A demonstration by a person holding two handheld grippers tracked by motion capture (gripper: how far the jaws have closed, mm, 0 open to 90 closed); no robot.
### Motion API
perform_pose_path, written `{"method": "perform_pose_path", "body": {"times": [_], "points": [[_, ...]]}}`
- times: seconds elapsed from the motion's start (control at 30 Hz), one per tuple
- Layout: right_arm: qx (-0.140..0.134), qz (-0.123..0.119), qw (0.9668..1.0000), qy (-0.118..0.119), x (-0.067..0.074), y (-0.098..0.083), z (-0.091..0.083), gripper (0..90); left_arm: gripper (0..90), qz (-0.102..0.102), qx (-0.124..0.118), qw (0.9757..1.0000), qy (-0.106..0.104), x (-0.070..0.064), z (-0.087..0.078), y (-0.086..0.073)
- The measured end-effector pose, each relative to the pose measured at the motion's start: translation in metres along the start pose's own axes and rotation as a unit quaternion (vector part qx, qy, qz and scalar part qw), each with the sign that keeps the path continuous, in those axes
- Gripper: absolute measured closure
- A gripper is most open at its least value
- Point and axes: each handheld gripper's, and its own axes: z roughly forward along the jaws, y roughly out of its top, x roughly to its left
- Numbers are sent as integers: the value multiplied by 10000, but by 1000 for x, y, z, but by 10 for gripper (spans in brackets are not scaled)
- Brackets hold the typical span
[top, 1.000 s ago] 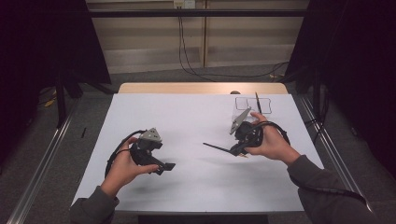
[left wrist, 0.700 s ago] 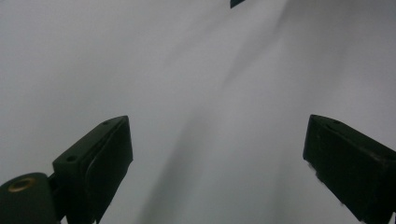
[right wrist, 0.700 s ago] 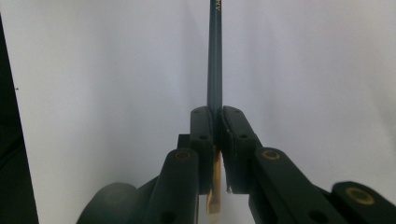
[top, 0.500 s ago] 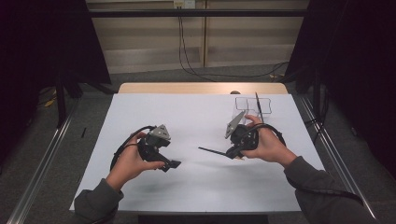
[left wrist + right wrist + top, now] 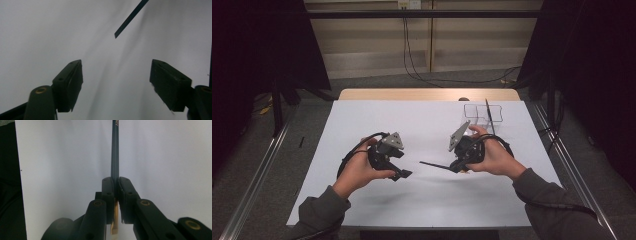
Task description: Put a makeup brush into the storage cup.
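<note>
White tabletop (image 5: pixel 422 125) carried two grippers, each held in one hand, plus one clear compartmented box (image 5: pixel 482 113) near the far right corner with one thin dark stick (image 5: pixel 487 112) standing in it.

Right gripper (image 5: pixel 447 167) sat right of the table's middle, jaws pressed together on one dark pencil (image 5: pixel 434 164). In the high view the pencil stuck out from the jaws toward the left gripper, roughly level above the table surface. In the right gripper view the pencil (image 5: pixel 115 152) ran straight up from between the closed jaws, with a wooden, lighter end showing below the pads (image 5: pixel 107 195); small print near its far end was too small to read. The right hand (image 5: pixel 494 157) wrapped the gripper body, grey three-cornered plate on top.

Left gripper (image 5: pixel 404 174) was left of middle, nearer the front edge, jaws spread wide apart with nothing between them. In the left gripper view the pads (image 5: pixel 71 81) stood far apart over bare white surface, and the pencil's tip (image 5: pixel 130 18) came in from the upper right, ahead of the jaws and well apart from both. The left hand (image 5: pixel 359 170) held it, cable looping beside the wrist.

Count: two grippers, one pencil, one box, one stick.
</note>
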Motion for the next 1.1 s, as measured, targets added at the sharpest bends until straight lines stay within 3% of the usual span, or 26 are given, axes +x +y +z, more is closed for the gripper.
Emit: {"method": "perform_pose_path", "body": {"times": [0.17,0.43,0.6,1.1], "points": [[26,-40,10000,29,1,0,3,843,371,13,4,10000,-53,-1,2,5],[-15,-76,9999,66,2,1,2,843,427,84,39,9999,-50,-1,5,10],[-58,-262,9996,97,4,4,4,843,456,208,186,9996,-35,-3,9,14],[-71,-340,9992,173,7,12,4,843,598,624,402,9972,-88,-9,19,29]]}}
